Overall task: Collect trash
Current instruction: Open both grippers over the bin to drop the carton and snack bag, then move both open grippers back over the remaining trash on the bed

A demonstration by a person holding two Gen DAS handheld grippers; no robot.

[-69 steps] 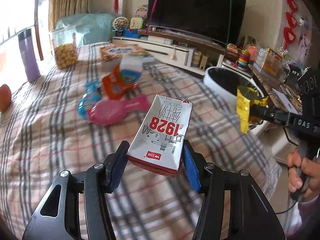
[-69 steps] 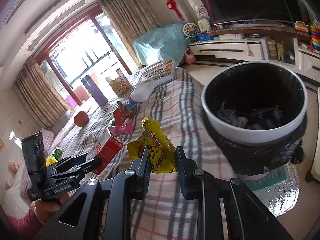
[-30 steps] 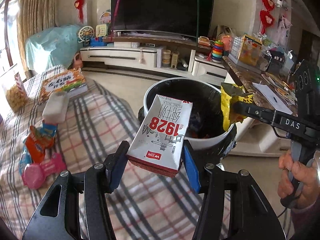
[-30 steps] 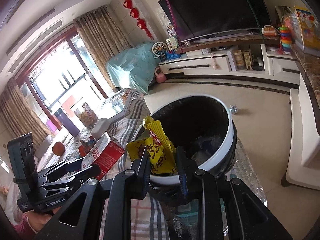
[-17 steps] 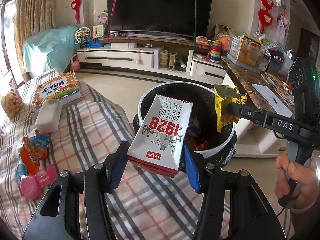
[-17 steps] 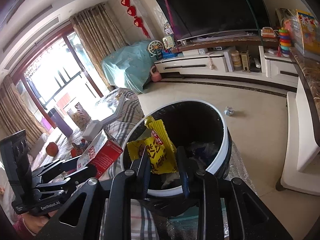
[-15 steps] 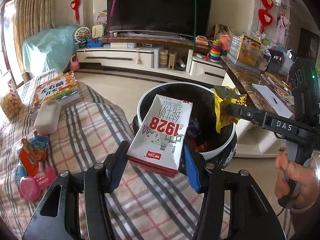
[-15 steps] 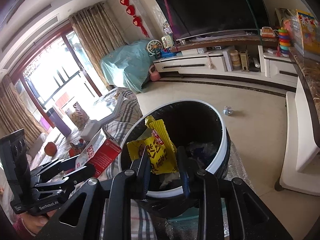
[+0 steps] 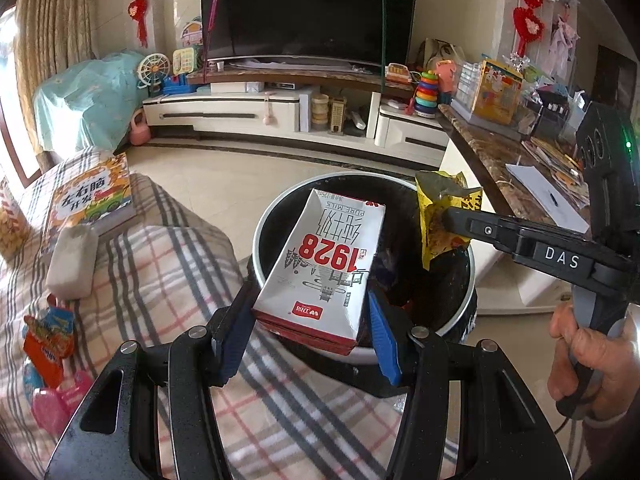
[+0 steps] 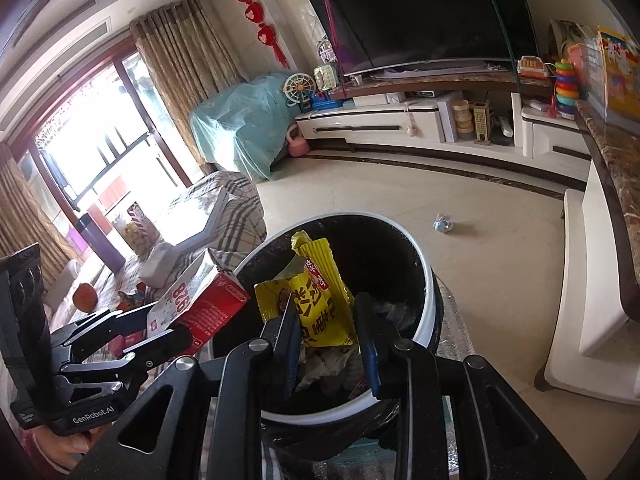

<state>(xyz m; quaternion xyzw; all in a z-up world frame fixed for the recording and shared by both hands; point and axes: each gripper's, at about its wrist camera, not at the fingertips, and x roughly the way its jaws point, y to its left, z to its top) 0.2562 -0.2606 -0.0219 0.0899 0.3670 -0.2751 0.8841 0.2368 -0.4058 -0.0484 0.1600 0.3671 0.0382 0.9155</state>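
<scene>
My left gripper (image 9: 310, 302) is shut on a white and red milk carton (image 9: 324, 256) printed "1928", held tilted over the near left rim of the trash bin (image 9: 258, 232). The bin is round, with a white rim and a black liner, and crumpled trash lies inside it. My right gripper (image 10: 326, 314) is shut on a yellow snack wrapper (image 10: 316, 300), which hangs above the bin's (image 10: 426, 280) opening. In the left wrist view the wrapper (image 9: 434, 200) and the right gripper (image 9: 446, 216) are over the bin's right side. The carton (image 10: 208, 300) and left gripper (image 10: 168, 320) show at the left of the right wrist view.
A plaid-covered surface (image 9: 160, 264) left of the bin bears a book (image 9: 94, 200), a white block (image 9: 72, 260), an orange packet (image 9: 48, 340) and a pink item (image 9: 52, 408). A crumpled ball (image 10: 444, 224) lies on the floor. A marble counter (image 9: 492, 152) stands right of the bin.
Both grippers have moved from over the plaid surface to the bin with their loads still held. The wrapper now hangs over the bin's opening and the carton over its rim.
</scene>
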